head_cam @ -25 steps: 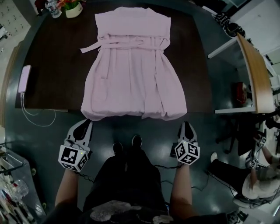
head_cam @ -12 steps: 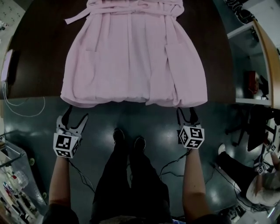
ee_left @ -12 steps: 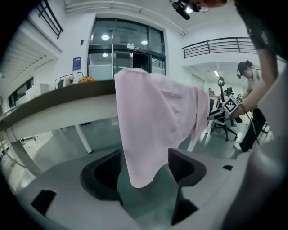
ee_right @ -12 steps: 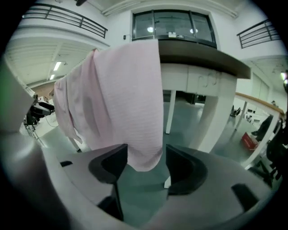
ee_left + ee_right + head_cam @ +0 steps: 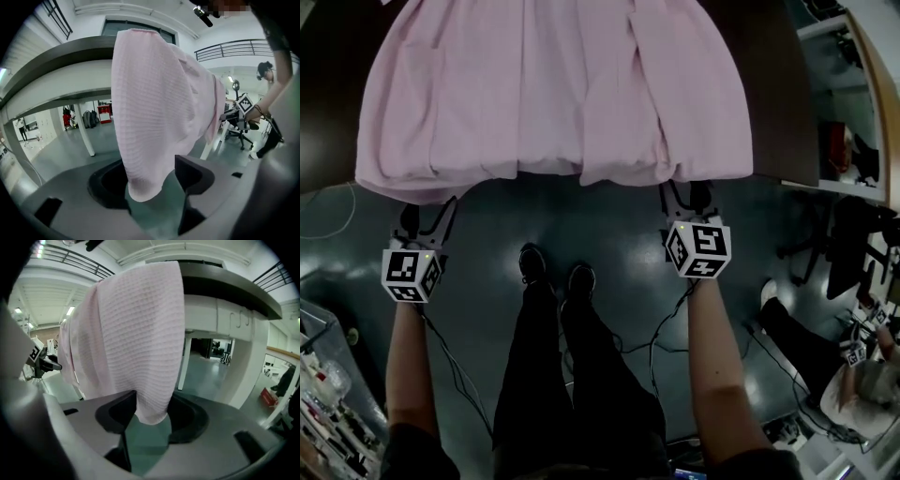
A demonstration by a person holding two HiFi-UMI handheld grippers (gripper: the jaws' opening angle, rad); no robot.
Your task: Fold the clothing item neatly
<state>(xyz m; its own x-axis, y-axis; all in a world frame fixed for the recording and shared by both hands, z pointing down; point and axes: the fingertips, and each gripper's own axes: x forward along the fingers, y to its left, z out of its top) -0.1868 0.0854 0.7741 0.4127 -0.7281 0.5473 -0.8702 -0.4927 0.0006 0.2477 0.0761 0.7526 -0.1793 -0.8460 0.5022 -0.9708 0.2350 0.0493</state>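
Observation:
A pale pink robe (image 5: 553, 94) lies spread on the dark table (image 5: 773, 112), its hem hanging over the near edge. My left gripper (image 5: 427, 217) sits just under the hem's left corner and my right gripper (image 5: 688, 194) under its right corner. In the left gripper view the hem corner (image 5: 145, 178) hangs loose between the jaws of the left gripper (image 5: 152, 176), which have just been opening and stand open. In the right gripper view the other corner (image 5: 152, 408) hangs inside the right gripper (image 5: 150, 411); its jaws opened wide, then narrowed slightly, and do not pinch the cloth.
The person's legs and shoes (image 5: 551, 274) stand between the grippers on the dark green floor. A wooden desk (image 5: 867, 103) is at the right, a seated person (image 5: 862, 394) at lower right, a shelf (image 5: 319, 375) at lower left.
Both grippers dropped from beside the table edge to just under the hem corners. Their jaws went from shut to open. The head view came in closer over the hem.

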